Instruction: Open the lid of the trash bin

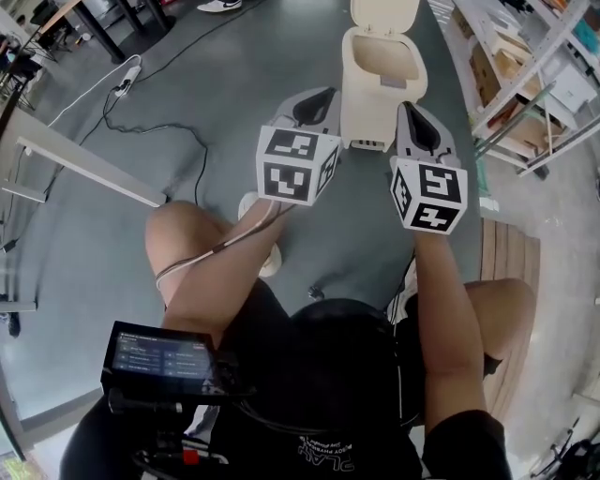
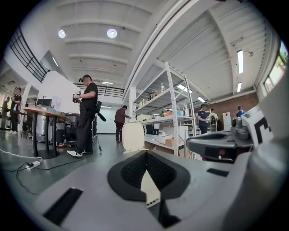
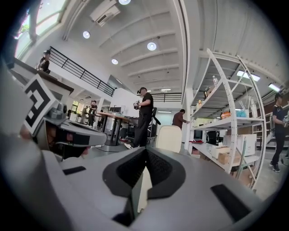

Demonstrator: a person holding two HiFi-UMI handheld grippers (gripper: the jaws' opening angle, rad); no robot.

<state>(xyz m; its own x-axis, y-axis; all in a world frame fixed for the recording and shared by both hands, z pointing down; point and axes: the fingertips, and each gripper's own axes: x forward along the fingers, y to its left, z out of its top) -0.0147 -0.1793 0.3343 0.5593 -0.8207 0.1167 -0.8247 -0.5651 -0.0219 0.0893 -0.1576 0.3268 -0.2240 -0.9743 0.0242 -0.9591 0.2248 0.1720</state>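
Note:
The cream trash bin (image 1: 380, 89) stands on the grey floor straight ahead, its lid (image 1: 382, 15) raised upright and the inside showing. My left gripper (image 1: 315, 97) hangs just left of the bin's front, shut on nothing. Shut and empty too, my right gripper (image 1: 416, 118) sits by the bin's front right corner. In the left gripper view the upright lid (image 2: 134, 137) rises above the shut left gripper (image 2: 145, 154), and a strip of cream bin shows below the tips. The right gripper view shows the same lid (image 3: 169, 138) over the right gripper (image 3: 145, 151).
Metal shelving (image 1: 525, 84) with boxes lines the right side. A power strip and cables (image 1: 127, 82) lie on the floor at left, near a white table edge (image 1: 89, 167). A wooden platform (image 1: 511, 251) sits at right. People (image 2: 86, 117) stand in the background.

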